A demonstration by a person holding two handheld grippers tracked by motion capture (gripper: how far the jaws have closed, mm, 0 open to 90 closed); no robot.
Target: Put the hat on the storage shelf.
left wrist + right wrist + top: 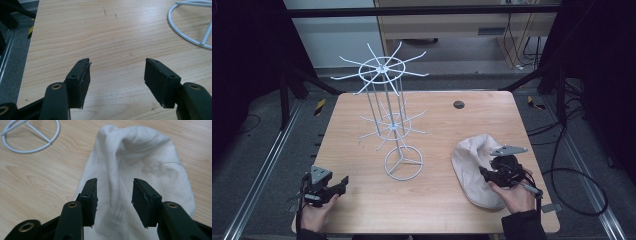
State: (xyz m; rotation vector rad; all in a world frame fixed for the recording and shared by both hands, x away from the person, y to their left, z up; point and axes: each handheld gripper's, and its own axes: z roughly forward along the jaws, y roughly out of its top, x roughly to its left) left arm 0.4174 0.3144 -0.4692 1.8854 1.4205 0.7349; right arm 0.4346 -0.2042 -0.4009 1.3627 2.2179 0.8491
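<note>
Cream cloth cap (474,170) lying crumpled on the wooden table (437,120), near its right edge and to the right of the white wire rack (394,125), whose ring base (30,137) stands close by. Right gripper (114,195) poised over the cap with jaws parted, the fabric between them but not pinched. Left gripper (117,75) near the table's front-left corner, jaws wide apart over bare wood, holding nothing.
</note>
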